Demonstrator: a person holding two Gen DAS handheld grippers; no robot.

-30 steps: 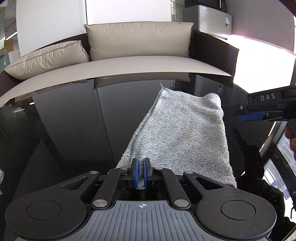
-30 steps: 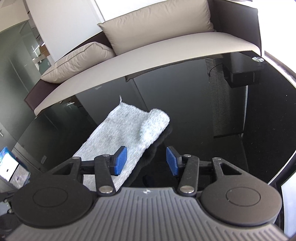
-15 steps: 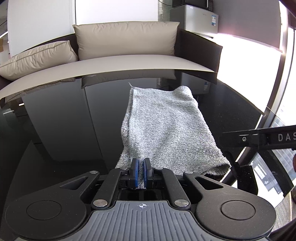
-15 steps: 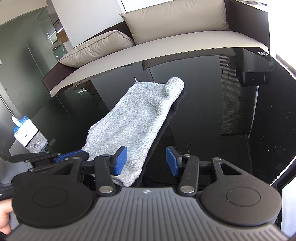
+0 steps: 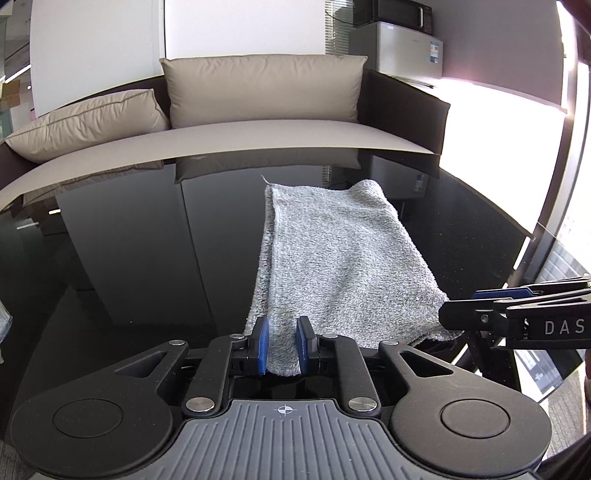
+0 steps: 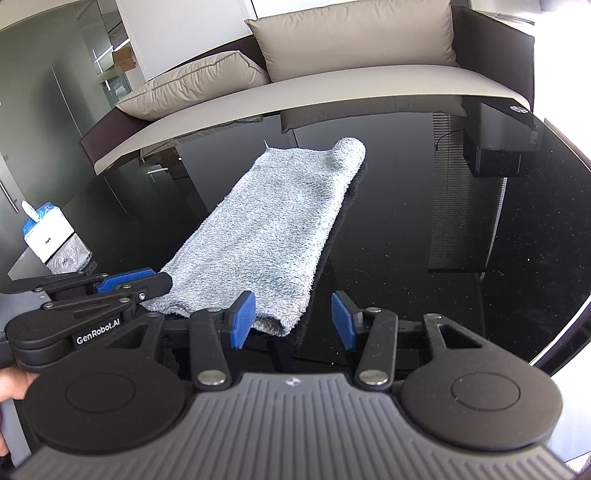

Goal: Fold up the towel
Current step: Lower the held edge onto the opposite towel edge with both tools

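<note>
Both left fingers (image 5: 263, 345) flank towel (image 5: 343, 258) edge.

You're facing a glossy black table (image 5: 129, 240) that mirrors the room. Right behind it runs a beige bench seat (image 5: 258, 136) with two tan cushions (image 5: 264, 88) against a dark backrest. Right of the bench, a silver fridge (image 5: 406, 51) carries a black microwave (image 5: 400, 13). Farther right of the bench, daylight blazes through the window (image 5: 509, 122). Left of the bench stands a glass wall (image 6: 44, 85).
</note>
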